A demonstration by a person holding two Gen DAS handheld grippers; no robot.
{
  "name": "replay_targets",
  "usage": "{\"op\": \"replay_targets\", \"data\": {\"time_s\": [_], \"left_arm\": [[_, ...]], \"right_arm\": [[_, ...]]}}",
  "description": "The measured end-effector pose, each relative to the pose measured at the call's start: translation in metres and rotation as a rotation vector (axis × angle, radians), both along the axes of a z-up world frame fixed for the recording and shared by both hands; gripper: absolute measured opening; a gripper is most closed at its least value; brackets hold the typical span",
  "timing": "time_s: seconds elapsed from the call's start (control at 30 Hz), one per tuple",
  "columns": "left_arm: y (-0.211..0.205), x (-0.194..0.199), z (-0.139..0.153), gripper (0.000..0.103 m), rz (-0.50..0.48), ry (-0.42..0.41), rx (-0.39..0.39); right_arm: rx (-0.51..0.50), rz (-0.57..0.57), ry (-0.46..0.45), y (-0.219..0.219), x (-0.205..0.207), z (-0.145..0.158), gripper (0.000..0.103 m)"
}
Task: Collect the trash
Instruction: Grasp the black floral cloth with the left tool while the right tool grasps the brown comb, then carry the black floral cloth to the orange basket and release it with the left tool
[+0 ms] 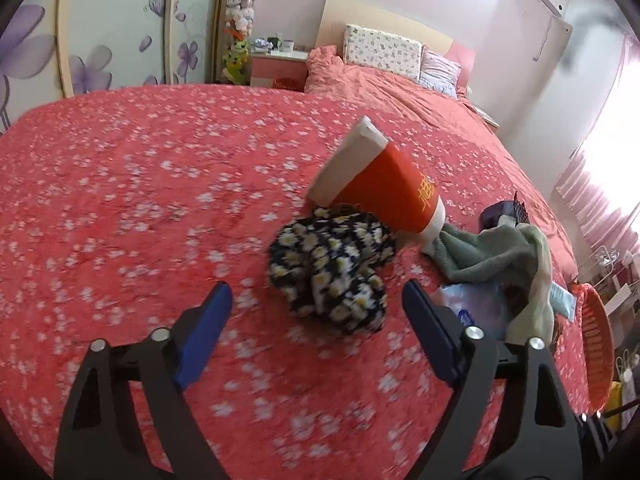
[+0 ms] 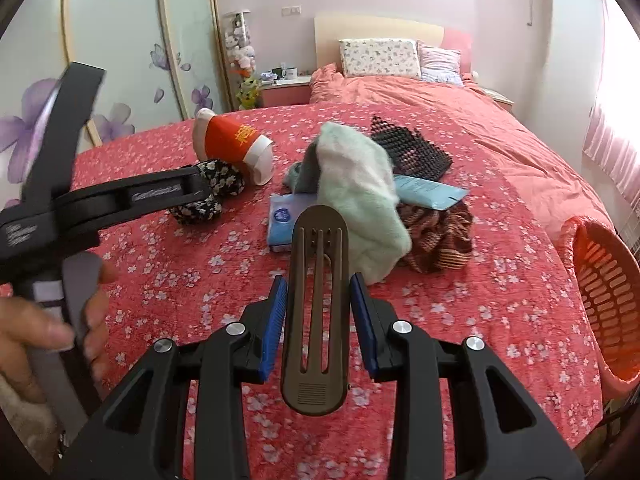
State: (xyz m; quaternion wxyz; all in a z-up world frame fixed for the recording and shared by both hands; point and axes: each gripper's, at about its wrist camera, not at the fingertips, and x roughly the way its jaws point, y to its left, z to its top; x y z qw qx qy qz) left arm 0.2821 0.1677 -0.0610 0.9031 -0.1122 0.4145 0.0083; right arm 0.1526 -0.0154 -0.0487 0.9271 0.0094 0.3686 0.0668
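Note:
My left gripper [image 1: 316, 300] is open just short of a black cloth with white daisies [image 1: 332, 264] on the red bedspread. An orange and white tube [image 1: 376, 184] leans over it. My right gripper [image 2: 320, 296] is shut on a brown slotted plastic clip [image 2: 316, 300], held above the bed. Ahead of the right gripper lie a pale green towel [image 2: 360, 192], a blue tissue pack [image 2: 284, 220], a light blue tube [image 2: 428, 192], a striped brown cloth [image 2: 436, 236] and a black mesh piece [image 2: 408, 148]. The left gripper's body [image 2: 100, 204] shows in the right wrist view over the daisy cloth [image 2: 212, 188].
An orange plastic basket [image 2: 604, 292] stands at the bed's right edge, also in the left wrist view [image 1: 596, 344]. Pillows [image 2: 380, 56] lie at the headboard. A pink nightstand [image 2: 284, 92] and a flowered wardrobe [image 2: 116, 52] are at the back left.

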Motion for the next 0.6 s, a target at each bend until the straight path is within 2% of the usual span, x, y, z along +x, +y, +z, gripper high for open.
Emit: {"op": "replay_targets", "data": {"time_s": [0.03,0.17,0.23,0.3,0.47,0.6], "left_arm": [[-0.002,0.005,-0.002,0.079,-0.001,0.009,0.004],[-0.005,0.021,-0.013,0.060,0.000,0.053,0.004],[-0.004,0.021,-0.012,0.051,0.001,0.038,0.001],[-0.003,0.023,-0.012,0.035,-0.013,0.044,-0.042],[0.000,0.011,-0.009,0.021,-0.017,0.011,-0.033],[0.000,-0.002,-0.003,0.018,-0.021,-0.014,-0.015]], "right_arm": [[0.003,-0.008,0.002,-0.003,0.001,-0.001,0.033],[0.012,-0.023,0.003,-0.013,0.003,-0.002,0.033],[0.015,-0.030,-0.001,-0.017,0.002,-0.001,0.034],[0.018,-0.035,-0.004,-0.022,0.001,-0.002,0.034],[0.025,-0.050,-0.012,-0.028,0.000,0.000,0.034],[0.030,-0.063,-0.023,-0.035,-0.004,0.002,0.034]]}}
